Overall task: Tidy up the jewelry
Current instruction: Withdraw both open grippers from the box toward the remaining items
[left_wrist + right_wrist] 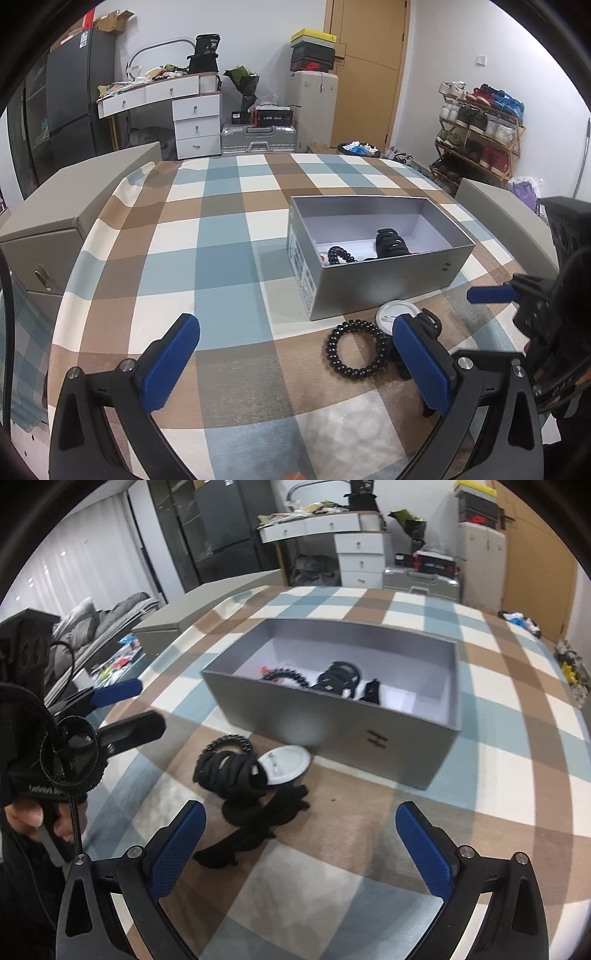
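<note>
A grey open box (391, 280) (332, 723) stands on the checked cloth and holds a black coil hair tie (341, 254), a black claw clip (391, 242) (340, 679) and other small pieces. In front of it lie a black coil hair tie (356, 349) (231, 743), a white round badge (395, 314) (286, 764), a black claw clip (229, 771) and a black bow piece (258, 823). My left gripper (295, 363) is open and empty, left of the hair tie. My right gripper (301, 843) is open and empty, just short of the bow piece.
The checked cloth (221, 258) covers the table. Grey chairs (55, 229) stand at both sides. Beyond are a white dresser (184, 110), suitcases (258, 136), a shoe rack (480, 136) and a wooden door (369, 66).
</note>
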